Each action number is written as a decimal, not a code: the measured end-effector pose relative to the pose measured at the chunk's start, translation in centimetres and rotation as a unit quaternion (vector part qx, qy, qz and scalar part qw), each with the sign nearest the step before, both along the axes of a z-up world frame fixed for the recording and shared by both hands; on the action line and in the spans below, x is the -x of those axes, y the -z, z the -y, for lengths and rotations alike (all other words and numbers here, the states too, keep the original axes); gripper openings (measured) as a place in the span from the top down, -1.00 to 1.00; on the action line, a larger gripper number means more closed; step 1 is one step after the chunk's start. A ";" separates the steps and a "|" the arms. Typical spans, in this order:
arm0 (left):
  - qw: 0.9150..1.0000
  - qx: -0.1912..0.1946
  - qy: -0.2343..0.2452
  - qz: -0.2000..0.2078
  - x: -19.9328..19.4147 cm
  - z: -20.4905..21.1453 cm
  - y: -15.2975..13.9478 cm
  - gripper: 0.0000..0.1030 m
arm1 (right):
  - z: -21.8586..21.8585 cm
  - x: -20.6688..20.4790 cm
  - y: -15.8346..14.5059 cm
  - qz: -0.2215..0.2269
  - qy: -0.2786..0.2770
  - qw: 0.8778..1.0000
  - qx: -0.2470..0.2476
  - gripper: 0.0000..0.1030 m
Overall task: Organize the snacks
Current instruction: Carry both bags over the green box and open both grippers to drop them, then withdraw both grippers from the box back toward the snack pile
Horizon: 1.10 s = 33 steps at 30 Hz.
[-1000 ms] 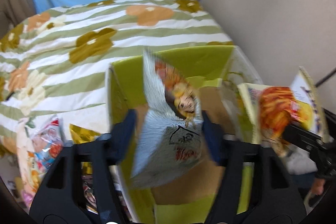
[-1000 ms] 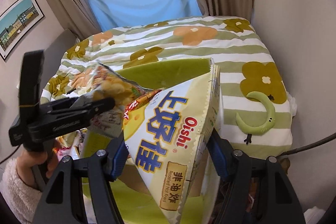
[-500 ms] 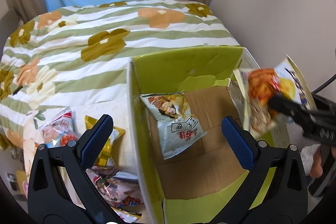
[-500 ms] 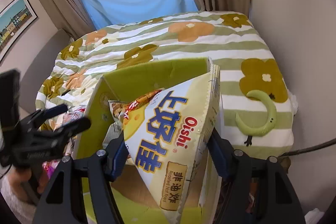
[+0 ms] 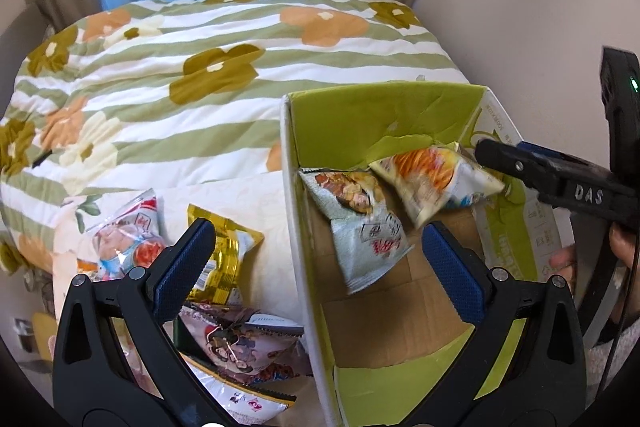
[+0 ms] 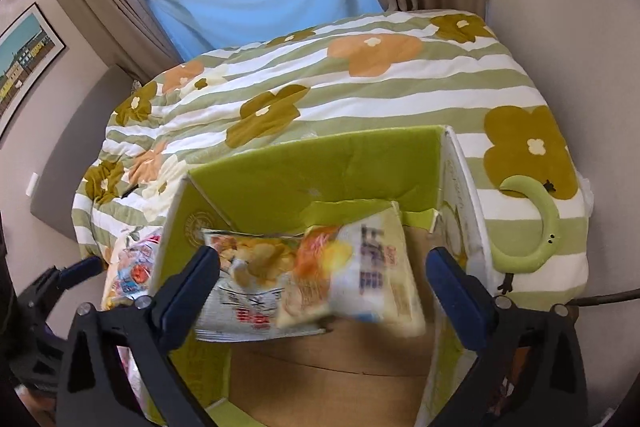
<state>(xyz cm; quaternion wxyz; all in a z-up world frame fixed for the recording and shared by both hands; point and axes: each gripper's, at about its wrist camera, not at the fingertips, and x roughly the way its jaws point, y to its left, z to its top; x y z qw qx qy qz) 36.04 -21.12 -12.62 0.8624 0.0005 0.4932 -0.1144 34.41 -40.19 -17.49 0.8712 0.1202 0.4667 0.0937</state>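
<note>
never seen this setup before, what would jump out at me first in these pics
The green cardboard box on the flowered bedspread, with two snack bags inside: a grey one lying flat and a blurred yellow one over its far end. The right gripper is open above them. Left of the box, more snack packets lie under the open left gripper.

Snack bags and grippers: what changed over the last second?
Left gripper let go of the grey bag, which now lies in the box. Right gripper, jaws just opening, released the Oishi bag, which is blurred as it drops in beside the grey one. Box, bedspread and loose snacks unchanged.
</note>
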 end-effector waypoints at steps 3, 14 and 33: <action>1.000 0.005 -0.003 -0.001 0.2 -0.1 0.1 -0.98 | 0.2 1.0 0.0 0.000 -0.004 1.000 0.008 -0.99; 0.999 0.016 -0.015 0.031 2.6 0.7 -2.7 -0.99 | 0.8 3.9 -2.1 0.013 -0.026 0.999 0.032 -0.99; 0.995 -0.009 -0.048 0.085 13.5 -5.8 -9.0 -0.99 | -2.0 11.1 -8.2 0.077 -0.046 0.995 0.048 -0.99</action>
